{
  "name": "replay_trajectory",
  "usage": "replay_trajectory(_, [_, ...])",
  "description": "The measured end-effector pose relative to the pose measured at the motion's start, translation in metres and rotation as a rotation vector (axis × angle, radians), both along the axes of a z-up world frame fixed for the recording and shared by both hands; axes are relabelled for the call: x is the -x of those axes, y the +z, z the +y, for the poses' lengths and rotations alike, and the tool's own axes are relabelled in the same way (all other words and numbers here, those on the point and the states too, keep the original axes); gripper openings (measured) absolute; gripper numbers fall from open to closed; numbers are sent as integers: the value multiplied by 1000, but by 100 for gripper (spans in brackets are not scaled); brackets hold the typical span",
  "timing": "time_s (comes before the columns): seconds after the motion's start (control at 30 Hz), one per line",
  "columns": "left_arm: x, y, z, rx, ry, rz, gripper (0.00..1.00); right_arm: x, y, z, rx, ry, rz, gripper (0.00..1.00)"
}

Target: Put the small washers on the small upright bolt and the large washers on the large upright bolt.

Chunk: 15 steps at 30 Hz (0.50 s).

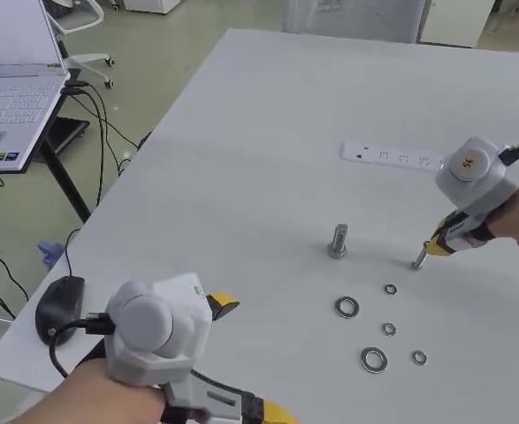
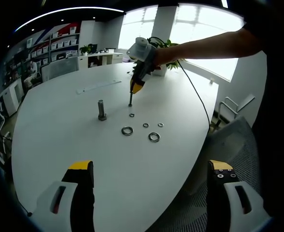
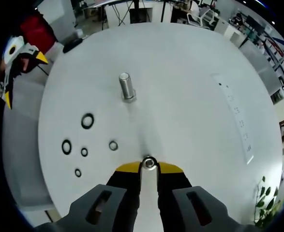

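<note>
On the white table [image 1: 241, 177] stands the large upright bolt [image 1: 338, 241] [image 3: 127, 87] [image 2: 101, 110]. To its right, my right gripper [image 1: 429, 250] [image 3: 149, 166] is shut on the small bolt [image 1: 418, 259] [image 3: 149, 163], whose foot touches the table. In front of both bolts lie two large washers [image 1: 347, 306] [image 1: 374, 359] and three small washers [image 1: 391, 289] [image 1: 389, 329] [image 1: 419, 357], all flat and loose. My left gripper [image 1: 252, 358] [image 2: 151, 166] hovers open and holds nothing near the table's front edge, well left of the washers.
A white power strip [image 1: 392, 156] lies behind the bolts. A black mouse [image 1: 58, 305] sits at the table's near left corner. A laptop [image 1: 11, 88] stands on a side desk at far left, with cables hanging below.
</note>
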State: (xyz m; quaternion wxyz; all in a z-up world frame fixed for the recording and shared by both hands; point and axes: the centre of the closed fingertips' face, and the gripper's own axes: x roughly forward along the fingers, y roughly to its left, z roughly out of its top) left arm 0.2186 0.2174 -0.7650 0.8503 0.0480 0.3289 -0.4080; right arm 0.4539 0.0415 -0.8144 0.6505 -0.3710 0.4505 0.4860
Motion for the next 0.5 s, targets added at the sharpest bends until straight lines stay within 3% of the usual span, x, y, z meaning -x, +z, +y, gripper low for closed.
replay_trajectory(0.5, [-1, 2, 1, 6, 6, -4, 96, 1, -5, 1, 23, 21, 2, 12])
